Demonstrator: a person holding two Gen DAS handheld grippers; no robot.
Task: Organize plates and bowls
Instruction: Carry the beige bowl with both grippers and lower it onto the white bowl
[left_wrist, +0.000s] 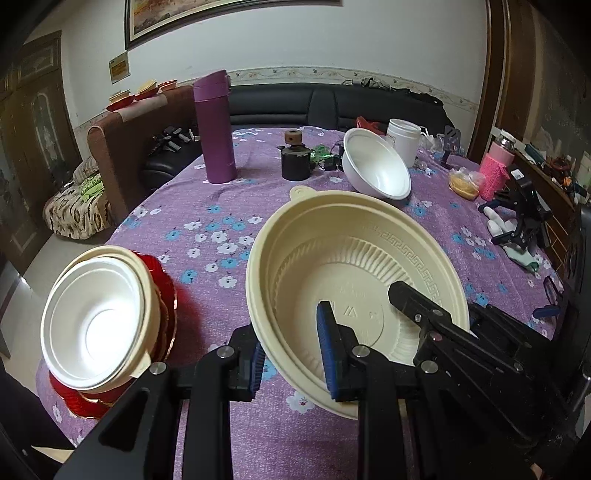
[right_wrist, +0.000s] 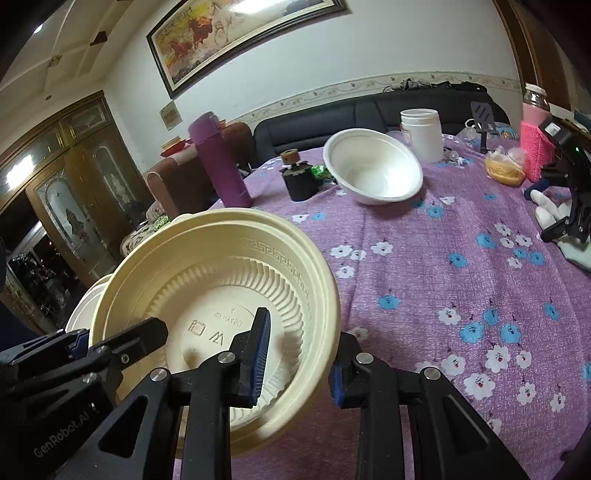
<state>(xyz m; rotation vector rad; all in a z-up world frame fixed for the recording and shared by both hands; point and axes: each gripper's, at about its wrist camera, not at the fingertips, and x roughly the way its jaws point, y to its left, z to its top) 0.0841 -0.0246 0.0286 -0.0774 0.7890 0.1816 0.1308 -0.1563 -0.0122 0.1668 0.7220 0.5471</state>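
A cream plastic bowl (left_wrist: 354, 266) with a ribbed inside is tilted above the purple flowered tablecloth; it also shows in the right wrist view (right_wrist: 221, 280). My left gripper (left_wrist: 293, 362) is shut on its near left rim, one finger inside and one outside. My right gripper (right_wrist: 299, 363) is shut on its right rim and shows in the left wrist view (left_wrist: 417, 299). A stack of a white bowl (left_wrist: 92, 325) in a cream bowl on red plates (left_wrist: 166, 291) sits at the left. A white foam bowl (left_wrist: 376, 166) lies tilted at the far middle, also in the right wrist view (right_wrist: 373, 170).
A purple flask (left_wrist: 214, 125), a dark small pot (left_wrist: 295, 158), a white jar (left_wrist: 404, 140), a pink knitted cup (left_wrist: 495, 170) and a yellow bag (left_wrist: 463, 182) stand at the far side. A black device with a white glove (left_wrist: 517, 218) lies at the right edge.
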